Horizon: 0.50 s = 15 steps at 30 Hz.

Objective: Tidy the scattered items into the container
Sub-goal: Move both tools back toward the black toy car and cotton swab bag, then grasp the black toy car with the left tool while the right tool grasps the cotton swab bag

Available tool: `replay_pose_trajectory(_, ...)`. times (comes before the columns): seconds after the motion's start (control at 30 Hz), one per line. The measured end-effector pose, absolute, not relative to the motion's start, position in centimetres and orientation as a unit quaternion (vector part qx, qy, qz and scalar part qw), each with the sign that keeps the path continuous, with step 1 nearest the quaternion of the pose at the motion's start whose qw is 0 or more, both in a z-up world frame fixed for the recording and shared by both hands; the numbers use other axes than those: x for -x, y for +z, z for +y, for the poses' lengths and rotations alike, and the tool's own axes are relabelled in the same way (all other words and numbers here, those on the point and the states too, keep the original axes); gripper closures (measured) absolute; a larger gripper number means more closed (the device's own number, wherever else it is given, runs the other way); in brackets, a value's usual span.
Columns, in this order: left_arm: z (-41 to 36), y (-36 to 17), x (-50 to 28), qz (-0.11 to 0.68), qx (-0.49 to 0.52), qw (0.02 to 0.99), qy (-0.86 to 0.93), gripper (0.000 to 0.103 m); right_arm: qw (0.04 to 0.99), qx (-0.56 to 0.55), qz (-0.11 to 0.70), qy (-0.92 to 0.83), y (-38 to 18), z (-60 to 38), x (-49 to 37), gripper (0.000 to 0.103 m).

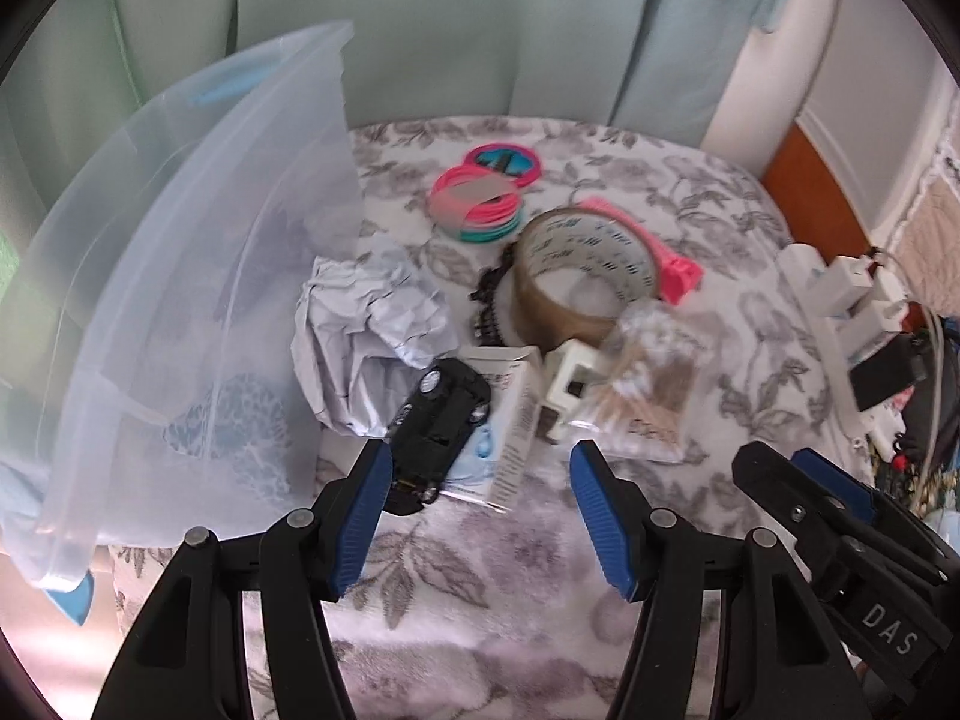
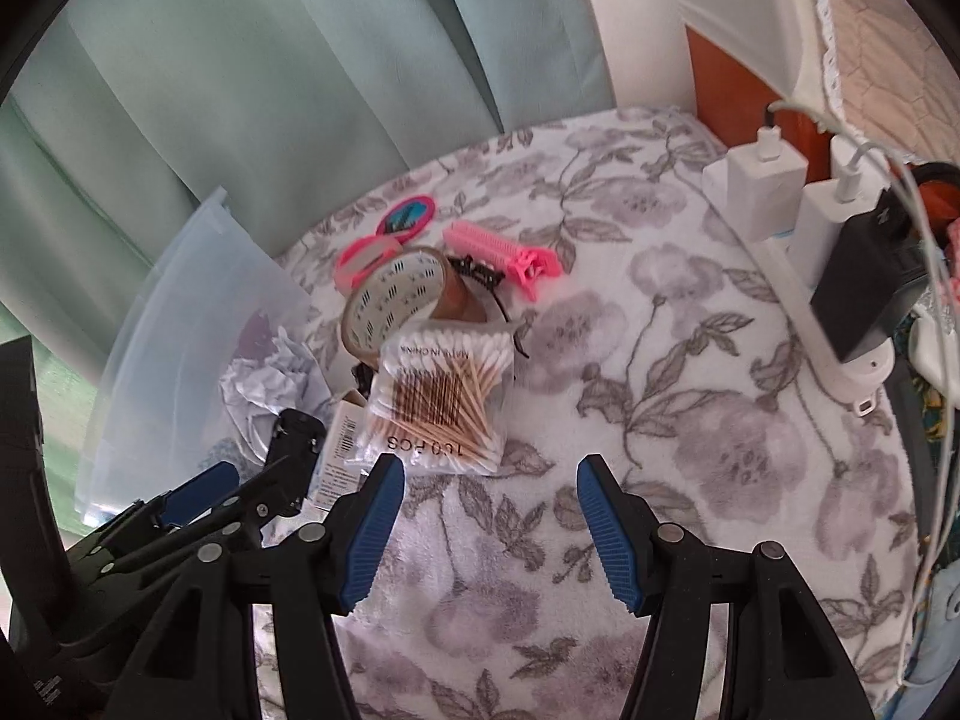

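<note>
Clear plastic makes up the container [image 1: 180, 276], which stands at the far left of the flowered blanket [image 1: 480, 570]; through its wall a blue-patterned item shows dimly at the bottom. Just beside its right wall lies a ball of crumpled paper [image 1: 366, 336]. Touching the paper's lower edge is a black toy car [image 1: 438, 426], tilted nose-down toward the left gripper [image 1: 480, 516], whose blue-padded fingers [image 1: 366, 516] are spread wide with nothing between them; the left pad sits just beside the car's near end. Under and beside the car rests a small white box [image 1: 513, 414]. Next to the box is a white clip [image 1: 570, 378], and against it a clear bag of cotton swabs [image 2: 444, 396] with wooden sticks. Behind these sits a roll of brown tape [image 1: 576, 282], with a black hair clip [image 1: 489, 306] at its left side. Farther back lie a stack of pink and teal rings [image 1: 480, 207] and a round pink-rimmed mirror [image 1: 504, 163]. A pink hair roller [image 2: 504, 252] pokes out from behind the tape on the right.

In the right wrist view the right gripper [image 2: 489, 528] hovers over bare blanket just in front of the swab bag, its fingers [image 2: 606, 528] also wide apart and holding nothing. At the far right edge stand white chargers [image 2: 762, 186] with cables and a black adapter [image 2: 864, 294], well apart from the scattered things.
</note>
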<state>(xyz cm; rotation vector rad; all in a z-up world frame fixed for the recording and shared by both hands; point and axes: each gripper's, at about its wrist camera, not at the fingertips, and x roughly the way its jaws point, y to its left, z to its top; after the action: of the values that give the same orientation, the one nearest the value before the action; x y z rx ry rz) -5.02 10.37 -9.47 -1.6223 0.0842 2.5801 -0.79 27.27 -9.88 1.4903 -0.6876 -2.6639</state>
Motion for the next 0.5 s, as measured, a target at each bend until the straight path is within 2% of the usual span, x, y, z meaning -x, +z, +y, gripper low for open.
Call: replay_pose_trajectory(0.5, 8.7, -13.0, 7.0, 0.011, 0.548, 0.024, 0.836, 0.041, 0.043, -0.496, -0.251, -0.83, -12.4, 25.5, 4.2, 0.039)
